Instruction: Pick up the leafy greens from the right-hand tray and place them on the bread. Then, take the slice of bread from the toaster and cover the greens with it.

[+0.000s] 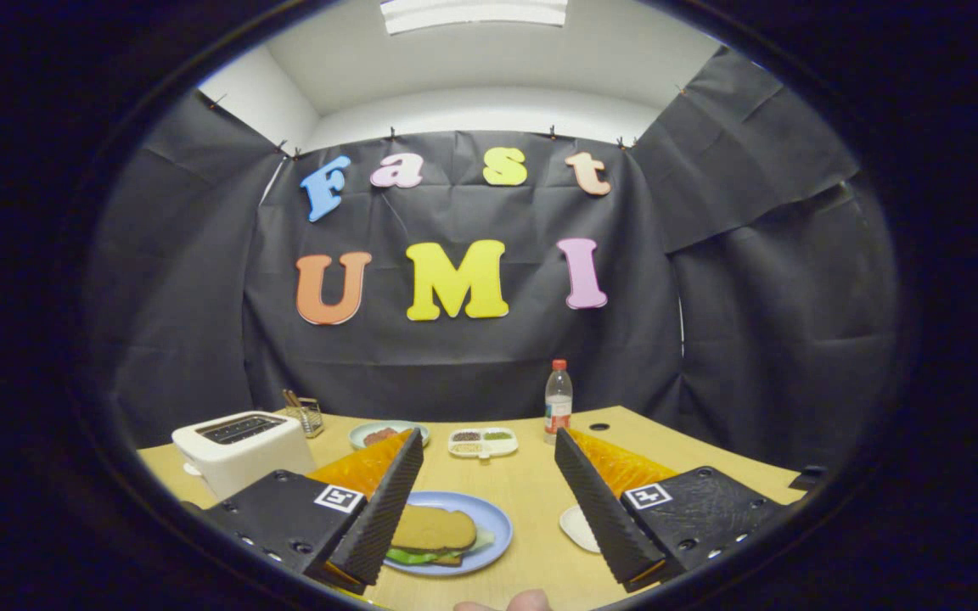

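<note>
Gripper view, contents as I hold the tongs:

- My gripper [489,462]: fingers spread wide, nothing held between them, raised above the wooden table [531,501] and aimed level toward the back wall.
- My hand: a fingertip [530,601] shows at the near edge, below the fingers.
- Blue plate [493,519]: between the fingers, nearer the left one, which covers part of it.
- Sandwich on that plate: top slice of bread [434,528] over leafy greens [413,556], green edge poking out in front.
- White toaster [238,445]: beyond the left finger.
- Small white dish [578,528]: just beside the right finger.
- Beyond the fingers: pale green plate [366,433] with something reddish, divided condiment tray [482,442], water bottle [558,400], wire holder [309,416] behind the toaster.
</note>
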Motion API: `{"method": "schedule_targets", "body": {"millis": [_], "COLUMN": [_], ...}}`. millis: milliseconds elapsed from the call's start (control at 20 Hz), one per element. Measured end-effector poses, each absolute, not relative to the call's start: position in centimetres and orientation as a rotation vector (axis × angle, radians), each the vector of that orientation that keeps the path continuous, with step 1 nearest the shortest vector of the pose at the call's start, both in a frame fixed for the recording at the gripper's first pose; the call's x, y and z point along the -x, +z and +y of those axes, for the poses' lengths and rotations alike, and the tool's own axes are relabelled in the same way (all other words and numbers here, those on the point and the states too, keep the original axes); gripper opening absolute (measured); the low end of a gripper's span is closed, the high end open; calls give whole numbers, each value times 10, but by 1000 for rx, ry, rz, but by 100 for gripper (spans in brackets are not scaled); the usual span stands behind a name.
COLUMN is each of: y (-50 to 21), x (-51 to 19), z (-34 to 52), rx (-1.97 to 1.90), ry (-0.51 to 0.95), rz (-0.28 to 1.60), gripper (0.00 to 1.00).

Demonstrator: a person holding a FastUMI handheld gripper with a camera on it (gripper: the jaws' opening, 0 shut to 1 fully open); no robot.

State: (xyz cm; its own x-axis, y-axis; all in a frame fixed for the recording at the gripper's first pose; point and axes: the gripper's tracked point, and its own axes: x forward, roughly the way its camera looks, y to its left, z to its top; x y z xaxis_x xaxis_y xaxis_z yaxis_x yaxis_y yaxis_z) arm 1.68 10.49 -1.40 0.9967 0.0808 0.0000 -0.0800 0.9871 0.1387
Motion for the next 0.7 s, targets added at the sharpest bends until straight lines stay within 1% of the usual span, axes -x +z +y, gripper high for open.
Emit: {"method": "schedule_targets", "body": {"millis": [300,550,650,700], "y": [31,36,44,37], "x": [20,40,35,32], "z": [113,136,143,150], "rx": [-81,-57,-53,-58], "ry": [129,156,147,160], "rz": [-66,-98,-143,-129], "gripper": [95,95,95,95]}}
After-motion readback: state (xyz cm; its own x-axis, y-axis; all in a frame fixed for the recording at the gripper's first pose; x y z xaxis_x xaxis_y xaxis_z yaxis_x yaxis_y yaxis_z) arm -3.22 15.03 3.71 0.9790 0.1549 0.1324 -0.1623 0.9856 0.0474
